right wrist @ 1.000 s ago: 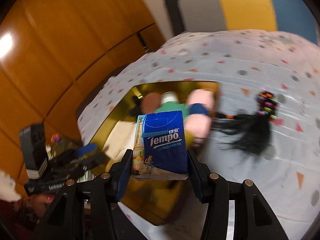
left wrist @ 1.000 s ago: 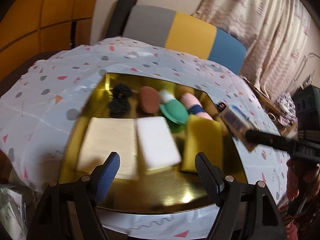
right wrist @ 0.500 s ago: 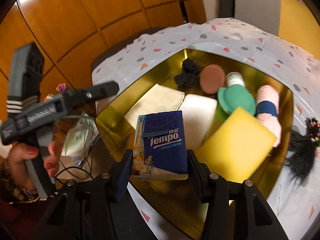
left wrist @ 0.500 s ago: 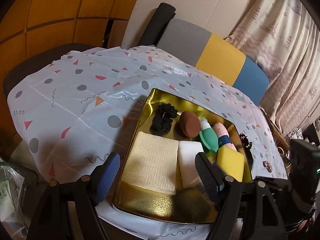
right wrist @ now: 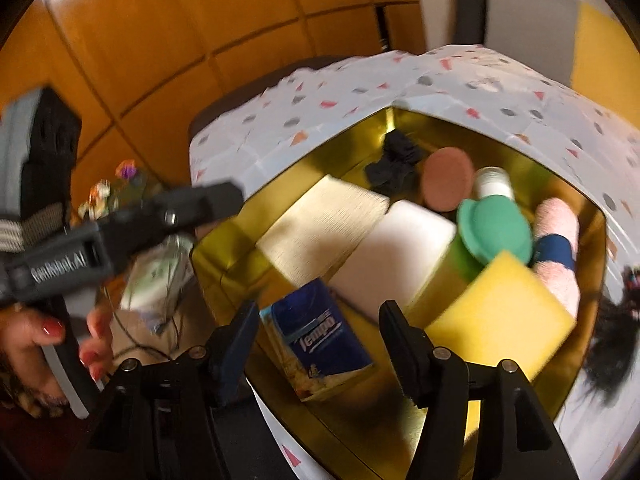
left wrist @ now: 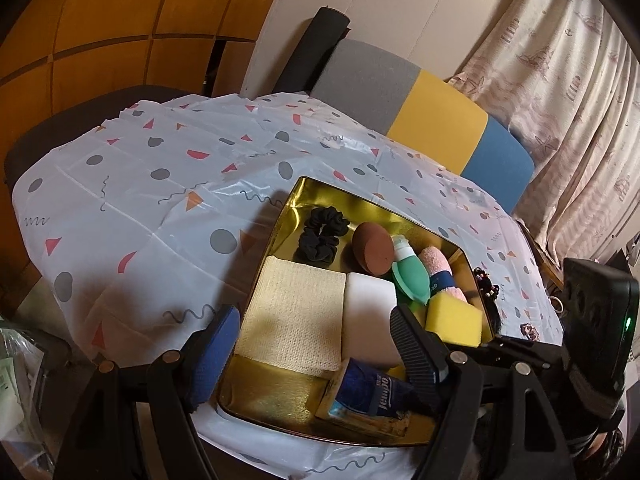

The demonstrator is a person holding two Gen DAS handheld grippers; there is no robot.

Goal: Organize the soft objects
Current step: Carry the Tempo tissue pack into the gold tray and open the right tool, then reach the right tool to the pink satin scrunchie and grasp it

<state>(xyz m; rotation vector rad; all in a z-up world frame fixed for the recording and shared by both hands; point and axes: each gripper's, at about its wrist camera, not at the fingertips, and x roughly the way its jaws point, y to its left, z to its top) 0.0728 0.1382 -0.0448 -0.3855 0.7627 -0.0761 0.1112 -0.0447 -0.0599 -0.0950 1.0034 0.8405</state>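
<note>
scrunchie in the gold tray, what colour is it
Black. The scrunchie shows best in the left wrist view, at the tray's far corner.

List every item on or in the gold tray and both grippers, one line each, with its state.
tissue pack: lying in the gold tray, released
right gripper: open, jaws just opened, pack between but untouched
left gripper: open, empty
beige cloth: flat
white sponge: flat
yellow sponge: on the tray's right side
black scrunchie: loose
pink towel: rolled, banded
</note>
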